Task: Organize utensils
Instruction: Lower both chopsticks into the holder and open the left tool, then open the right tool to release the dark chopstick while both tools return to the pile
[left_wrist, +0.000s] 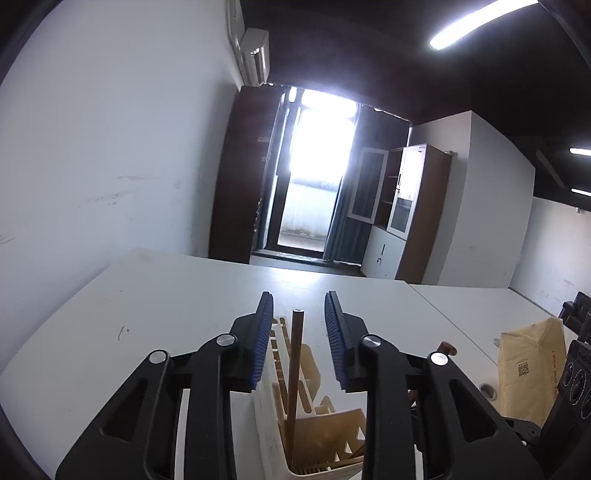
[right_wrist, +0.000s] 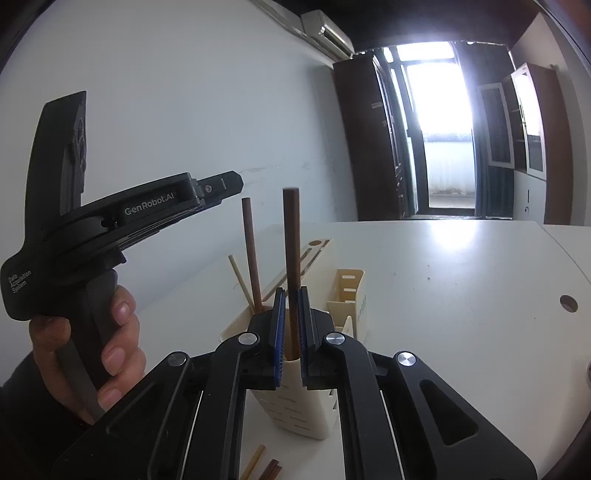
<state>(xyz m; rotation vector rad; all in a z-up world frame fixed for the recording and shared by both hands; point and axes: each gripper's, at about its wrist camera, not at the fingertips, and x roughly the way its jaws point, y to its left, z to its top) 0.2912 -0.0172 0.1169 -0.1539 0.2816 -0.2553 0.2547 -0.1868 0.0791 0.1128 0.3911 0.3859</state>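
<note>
A white surface (right_wrist: 461, 295) carries a cream utensil holder (right_wrist: 295, 402) near its left edge. The left tongs (left_wrist: 298, 306) stand narrowly apart around a dark brown chopstick (left_wrist: 295, 365) upright in the holder, pads clear of it. The right tongs (right_wrist: 291, 295) pinch another dark chopstick (right_wrist: 292, 258) above the holder.

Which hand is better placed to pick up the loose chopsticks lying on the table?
Left, probably: the left gripper stands open, gripping nothing; the right gripper is clamped on a dark chopstick at the holder.
</note>
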